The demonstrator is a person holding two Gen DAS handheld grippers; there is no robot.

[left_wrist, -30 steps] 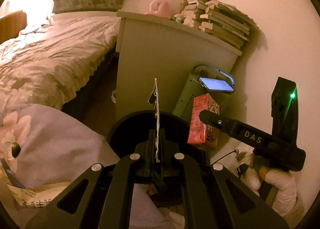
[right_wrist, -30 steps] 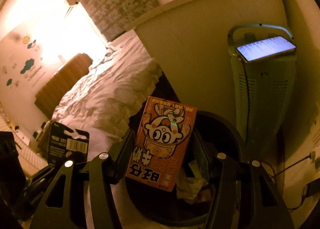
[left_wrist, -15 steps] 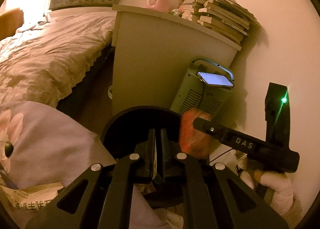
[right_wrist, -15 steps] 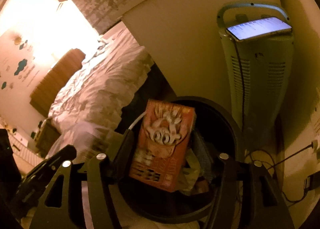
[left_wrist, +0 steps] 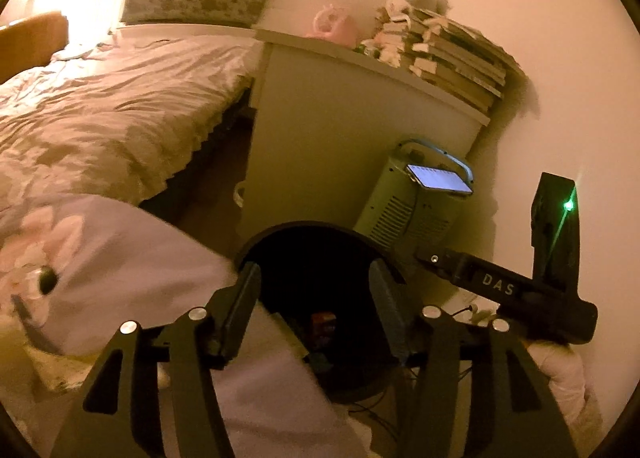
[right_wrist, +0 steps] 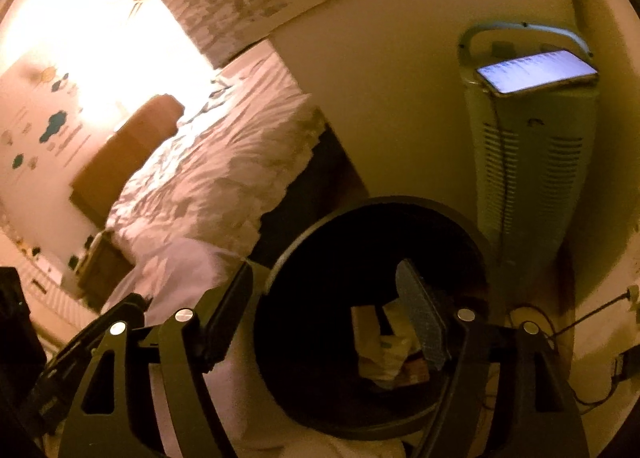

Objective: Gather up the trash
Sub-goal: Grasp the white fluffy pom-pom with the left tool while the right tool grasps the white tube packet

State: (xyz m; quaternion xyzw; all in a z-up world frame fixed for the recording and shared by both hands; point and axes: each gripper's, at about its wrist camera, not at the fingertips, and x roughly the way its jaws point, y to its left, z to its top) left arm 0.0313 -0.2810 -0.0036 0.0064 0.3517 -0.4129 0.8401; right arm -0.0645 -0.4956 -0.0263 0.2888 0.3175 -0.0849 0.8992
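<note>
A round black trash bin stands on the floor; it also shows in the right wrist view. My left gripper is open and empty above its mouth. My right gripper is open and empty over the same bin; its body shows at the right of the left wrist view. Inside the bin lie crumpled paper trash and a red carton, dim in the shadow.
A pale green heater with a lit phone on top stands behind the bin by a white cabinet bearing stacked books. A bed lies left. A lilac pillow is beside the bin. Cables run at right.
Both grippers opened. The flat package in the left and the red carton in the right dropped into the bin.
</note>
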